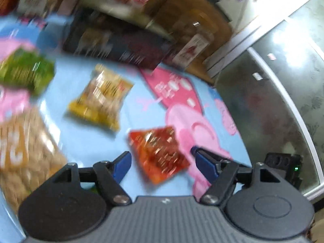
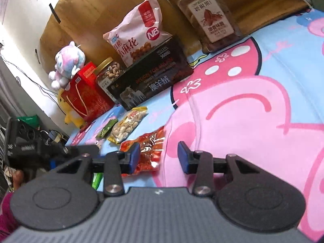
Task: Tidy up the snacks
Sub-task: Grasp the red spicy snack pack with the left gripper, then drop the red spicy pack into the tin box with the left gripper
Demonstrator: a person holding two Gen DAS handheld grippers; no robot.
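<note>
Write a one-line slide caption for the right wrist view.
Open right tool hovers beside a red snack packet on the cartoon bedsheet.

The sheet (image 2: 273,64) is showing light blue with a big pink cartoon pig and a red dress dotted white. On it, a red packet (image 1: 160,151) is glinting with foil; beyond that a yellow packet (image 1: 101,97) and a green one (image 1: 26,70) are lying. Behind them a black box (image 2: 149,77) is carrying white and red lettering, beside it a red box (image 2: 87,93) with gold cord. Both grippers' fingertips (image 2: 134,158) are showing blue on black arms.
</note>
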